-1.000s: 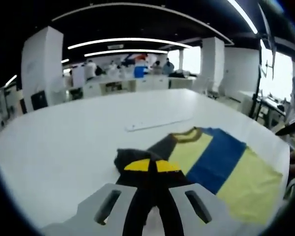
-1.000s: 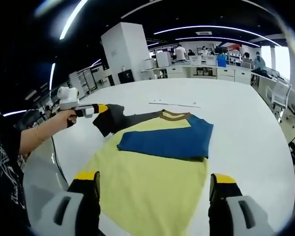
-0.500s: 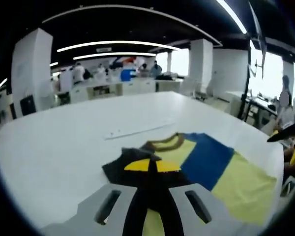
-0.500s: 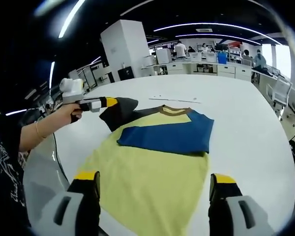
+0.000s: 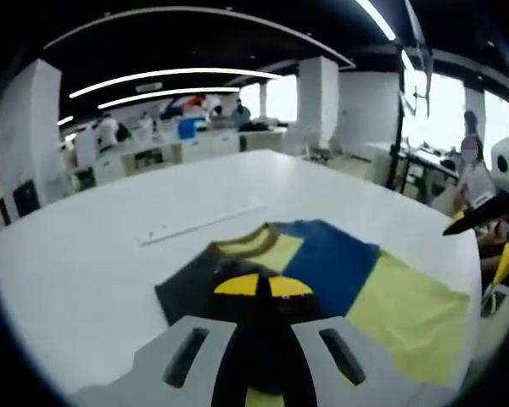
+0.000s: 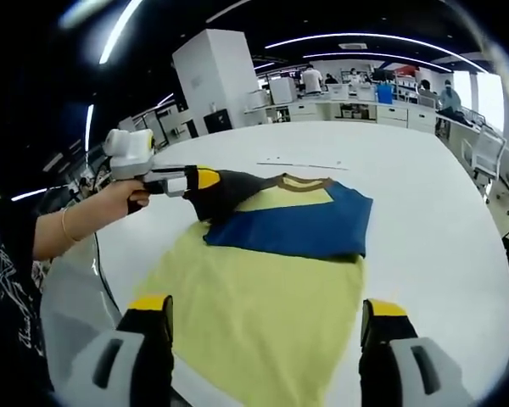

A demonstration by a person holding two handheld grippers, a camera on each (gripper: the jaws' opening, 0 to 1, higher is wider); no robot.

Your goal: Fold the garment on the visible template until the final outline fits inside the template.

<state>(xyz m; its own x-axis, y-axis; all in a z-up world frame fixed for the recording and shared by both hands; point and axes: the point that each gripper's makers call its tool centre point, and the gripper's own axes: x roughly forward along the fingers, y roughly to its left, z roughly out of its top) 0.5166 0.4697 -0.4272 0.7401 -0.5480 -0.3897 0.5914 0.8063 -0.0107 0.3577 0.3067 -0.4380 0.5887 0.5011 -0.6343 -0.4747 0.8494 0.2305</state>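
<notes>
1. The left gripper (image 6: 205, 179) is pinching the dark sleeve (image 5: 195, 284) between its yellow-tipped jaws, which are pressed together on the cloth in the left gripper view; a hand (image 6: 123, 197) is carrying it in from the left edge of the tabletop (image 6: 441, 229)
2. Compared with a second ago, that sleeve is no longer lying stretched out beyond the shirt's side: it is being drawn inward and is now reaching the collar (image 6: 299, 181) and overlapping the yellow chest just beside the blue sleeve (image 6: 297, 225)
3. The right gripper (image 6: 267, 315) is hovering with its jaws spread wide and nothing between them, above the hem end of the garment (image 6: 263, 297), which is lying near the tabletop's near edge
4. The garment is lying flat near the middle of the tabletop, with the blue sleeve already folded across the chest and the yellow body below it unfolded
5. A thin pale strip (image 5: 199, 222) is lying on the tabletop just beyond the collar; I cannot tell whether it is part of the template, whose outline is not readable here
6. Judging from this, the second sleeve fold is nearly being completed; the long yellow body is probably needing a lengthwise fold next
</notes>
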